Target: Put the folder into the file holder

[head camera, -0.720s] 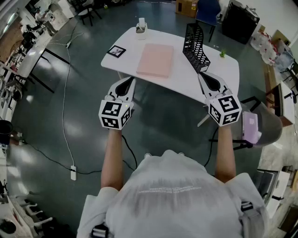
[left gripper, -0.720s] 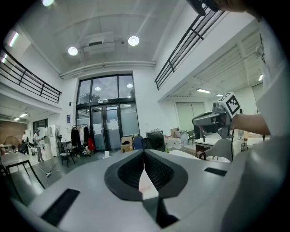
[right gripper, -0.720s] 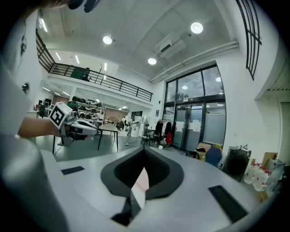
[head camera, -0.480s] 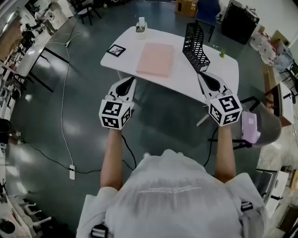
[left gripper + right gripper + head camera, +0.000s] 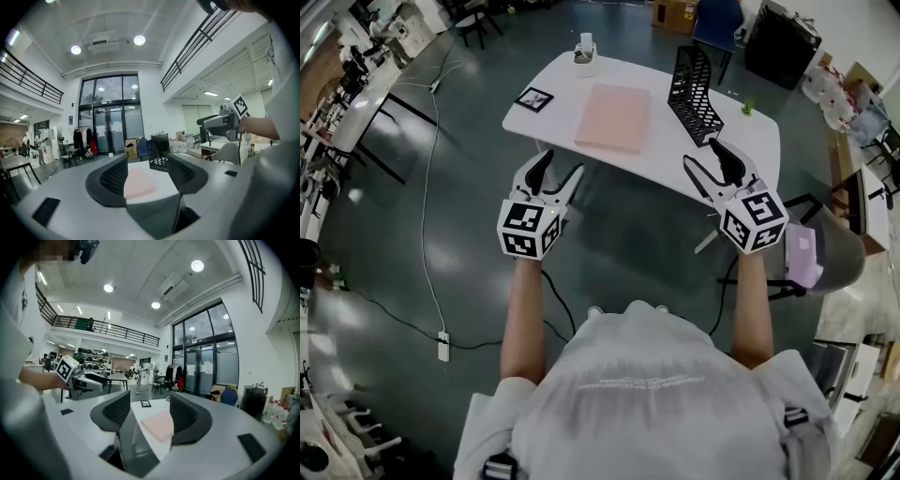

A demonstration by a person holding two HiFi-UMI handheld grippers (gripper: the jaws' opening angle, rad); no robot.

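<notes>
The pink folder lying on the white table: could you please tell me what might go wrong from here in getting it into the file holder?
1. The pink folder lies flat on the white table, so the open left tool or right tool may catch only its cover or push it along.
2. The black file holder stands free beside it; sliding the folder in could shove or tip it unless one tool steadies it.
</notes>
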